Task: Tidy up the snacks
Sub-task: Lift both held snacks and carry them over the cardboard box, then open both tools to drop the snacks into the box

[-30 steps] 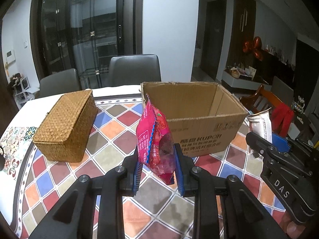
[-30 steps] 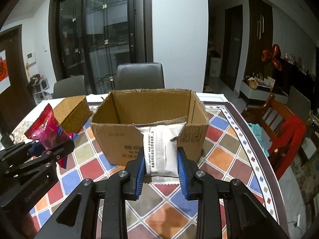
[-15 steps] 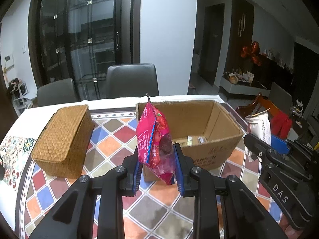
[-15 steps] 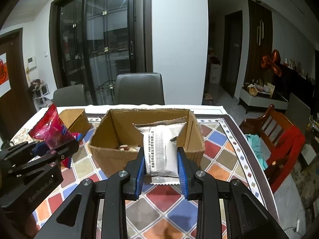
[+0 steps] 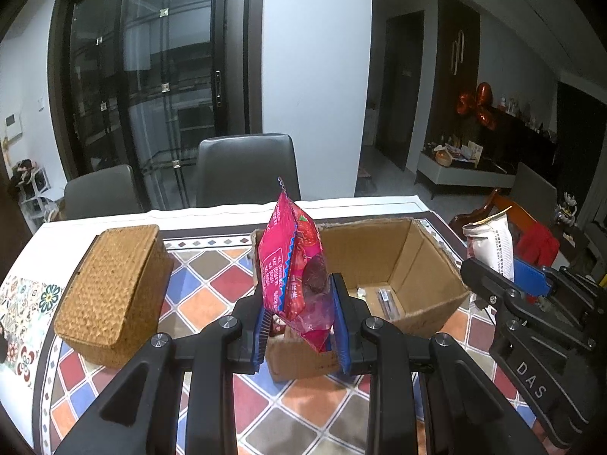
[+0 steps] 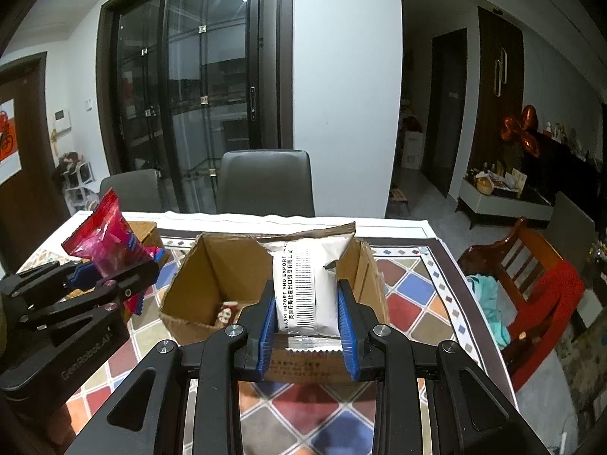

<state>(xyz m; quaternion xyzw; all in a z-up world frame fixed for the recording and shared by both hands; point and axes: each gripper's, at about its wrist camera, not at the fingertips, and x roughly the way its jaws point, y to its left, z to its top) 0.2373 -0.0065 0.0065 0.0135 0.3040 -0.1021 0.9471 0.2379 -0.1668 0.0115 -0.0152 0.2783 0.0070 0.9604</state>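
White wall (image 6: 345, 94) centre; dark glazed sliding doors (image 6: 189, 106) to its left, ceiling lights reflected. Two grey chairs (image 5: 246, 167) behind patterned-tile table (image 5: 212, 284). Wooden chair (image 6: 531, 265) w/ red cloth at right.

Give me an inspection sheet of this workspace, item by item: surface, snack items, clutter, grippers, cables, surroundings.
Surface: table under a multicoloured diamond-tile cloth.
Job's things: open cardboard box with small items on its floor; closed wicker basket to its left; pink snack bag; white snack packet.
Clutter: nothing seen on the table.
Grippers: left hand-held gripper shut on the pink snack bag, above the box's near left corner; right hand-held gripper shut on the white snack packet, above the box's near edge.
Cables: nothing seen.
Surroundings: two grey chairs behind the table, glass doors, a wooden chair with red cloth at the right.
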